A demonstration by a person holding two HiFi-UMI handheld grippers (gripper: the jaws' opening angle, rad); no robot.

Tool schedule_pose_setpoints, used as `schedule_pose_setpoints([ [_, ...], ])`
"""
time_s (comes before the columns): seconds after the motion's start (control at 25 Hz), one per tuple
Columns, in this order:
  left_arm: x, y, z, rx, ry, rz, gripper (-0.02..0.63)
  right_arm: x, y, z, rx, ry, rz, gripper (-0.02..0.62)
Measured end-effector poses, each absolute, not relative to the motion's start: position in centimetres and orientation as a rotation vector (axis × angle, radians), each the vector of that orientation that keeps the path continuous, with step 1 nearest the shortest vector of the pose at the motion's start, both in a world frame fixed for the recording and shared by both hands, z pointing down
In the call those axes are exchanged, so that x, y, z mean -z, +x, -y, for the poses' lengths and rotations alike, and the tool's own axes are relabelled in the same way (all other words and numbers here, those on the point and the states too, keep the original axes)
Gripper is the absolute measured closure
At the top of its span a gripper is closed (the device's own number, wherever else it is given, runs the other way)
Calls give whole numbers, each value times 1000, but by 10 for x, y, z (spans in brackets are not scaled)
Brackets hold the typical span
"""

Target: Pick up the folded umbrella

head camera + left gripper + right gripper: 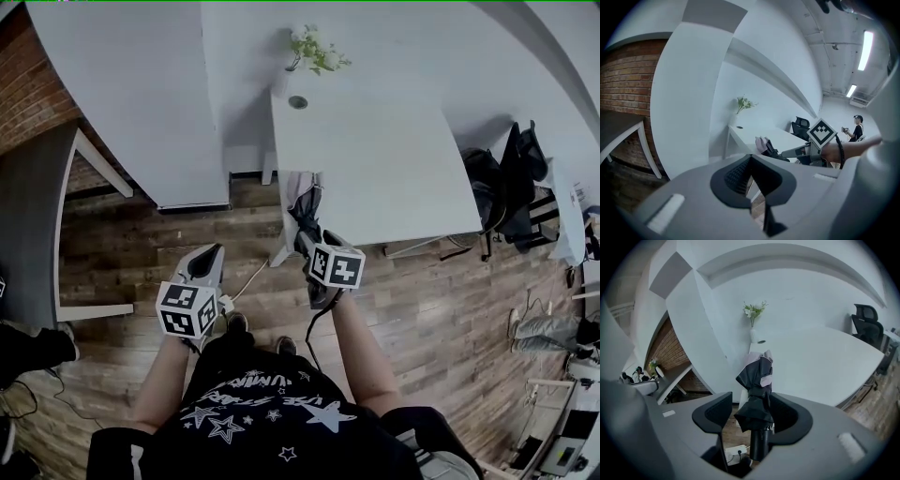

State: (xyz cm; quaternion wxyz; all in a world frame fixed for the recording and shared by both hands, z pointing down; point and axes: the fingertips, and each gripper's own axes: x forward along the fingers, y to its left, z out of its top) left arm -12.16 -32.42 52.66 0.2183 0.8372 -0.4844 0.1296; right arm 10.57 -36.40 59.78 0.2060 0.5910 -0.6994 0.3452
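- Right gripper: fingers wide apart, folded umbrella standing between them. There is a clear gap on the left finger's side. On the right side the canopy lies close against the pad, but no squeeze shows, so it reads as not clamped.
- Left gripper: ribbed dark fingertips together, nothing between them. It is held over the plank floor, well left of the umbrella.
- The umbrella sits at the near left corner of the white table, with its upper end against the table edge and its handle end down toward the right gripper.
- Umbrella: crumpled black fabric bunched around a dark straight shaft, with a pale pinkish panel near the top. I cannot tell whether that panel is lining or a strap.
- Grippers: smooth grey plastic shells, with dark finely ribbed pads. Each carries a white cube with black square markers.
- Table: flat matte white top. A small white vase of green sprigs and pale flowers stands at its far end.
- Writing: the person's black shirt has white stars and a line of white letters, upside down from here and not legible.
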Motion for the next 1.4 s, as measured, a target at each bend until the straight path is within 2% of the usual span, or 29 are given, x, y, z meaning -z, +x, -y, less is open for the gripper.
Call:
schedule_pose_setpoints([
  [0.16,-537,-133,339,-358,2293,1326,603,-617,104,379,-935,1639,1867,307],
  [0.6,-558,-152,360,-386,2259,1307,603,-648,103,406,-806,1609,1732,301],
  [1.0,-561,-156,366,-401,2249,1312,603,-660,103,414,-758,1610,1699,322],
  [1.4,-555,-153,355,-402,2251,1337,603,-654,105,409,-849,1623,1731,354],
])
